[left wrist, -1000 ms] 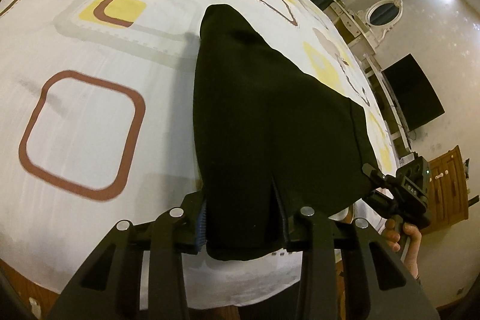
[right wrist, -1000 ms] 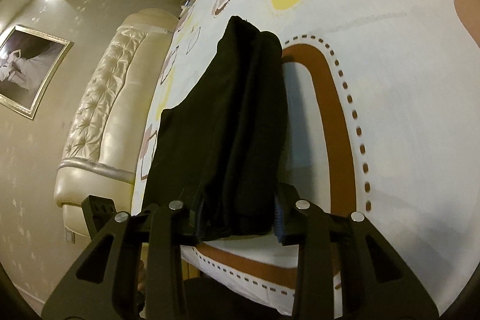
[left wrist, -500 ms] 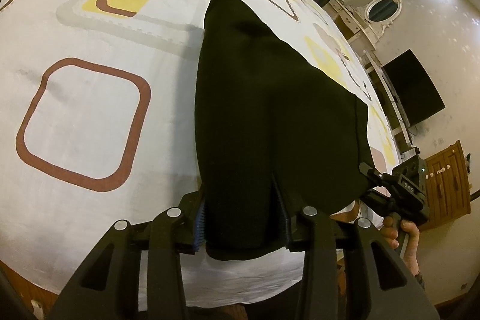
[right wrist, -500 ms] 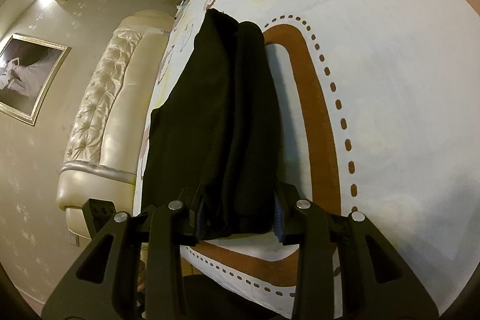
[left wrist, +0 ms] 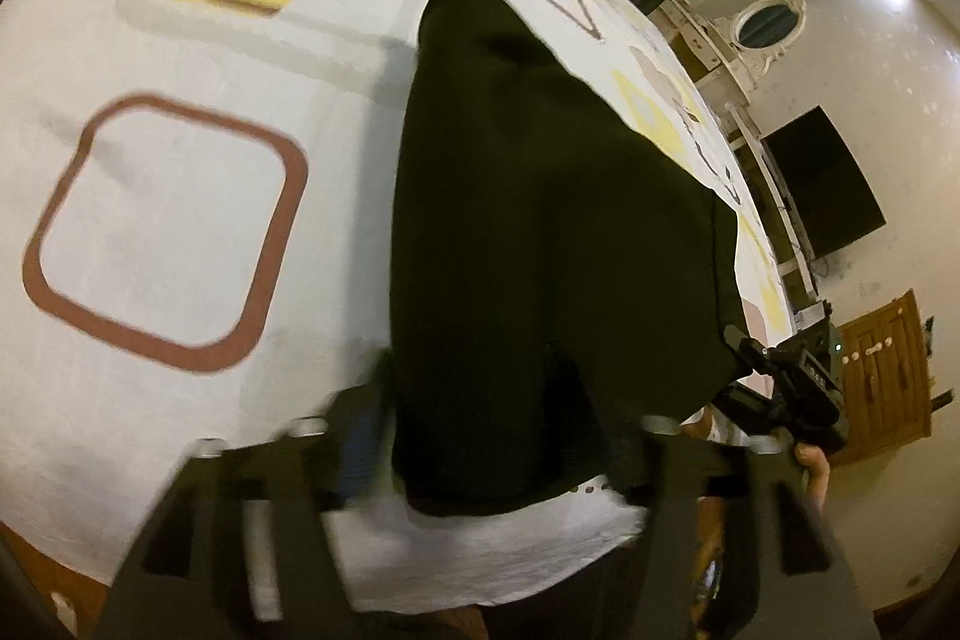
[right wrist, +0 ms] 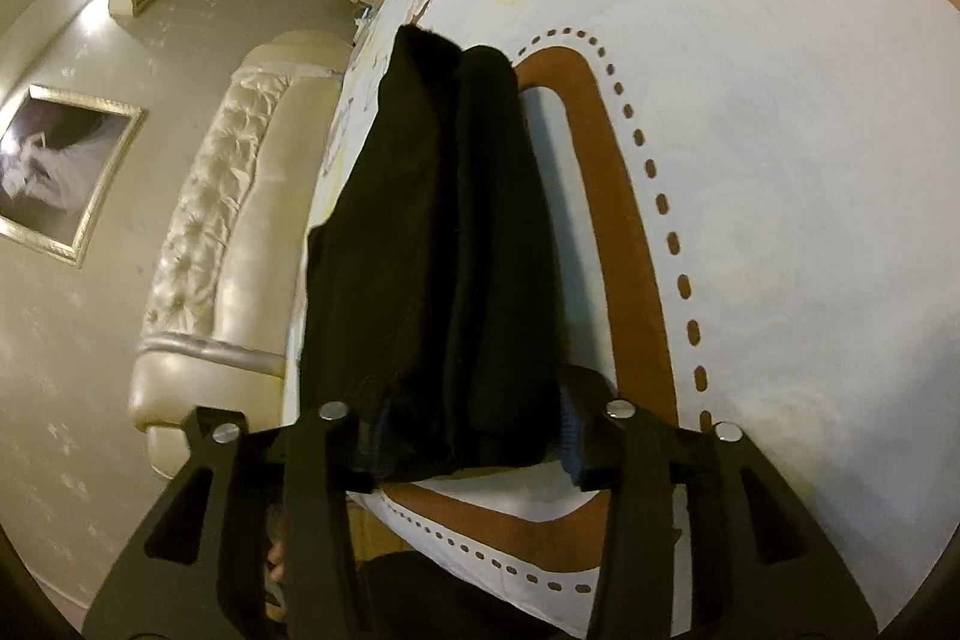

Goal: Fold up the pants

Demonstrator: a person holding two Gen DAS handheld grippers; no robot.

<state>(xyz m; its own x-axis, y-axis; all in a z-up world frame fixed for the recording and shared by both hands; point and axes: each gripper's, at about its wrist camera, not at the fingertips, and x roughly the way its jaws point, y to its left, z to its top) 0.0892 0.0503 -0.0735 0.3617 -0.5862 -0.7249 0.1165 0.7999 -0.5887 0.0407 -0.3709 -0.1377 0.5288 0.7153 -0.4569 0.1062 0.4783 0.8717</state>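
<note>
My left gripper [left wrist: 498,454] has just been opening, its jaws now wide apart and blurred, with the near end of the black pants [left wrist: 540,232] lying loose between them at the bed's near edge, and my right gripper [right wrist: 465,445] has just been opening too, a gap showing between its right pad and the cloth. The pants lie folded in a long dark strip on the patterned bedsheet [left wrist: 168,196], running from that near edge toward the middle of the bed. Beyond, the cream tufted headboard [right wrist: 240,196] lines the far side.
</note>
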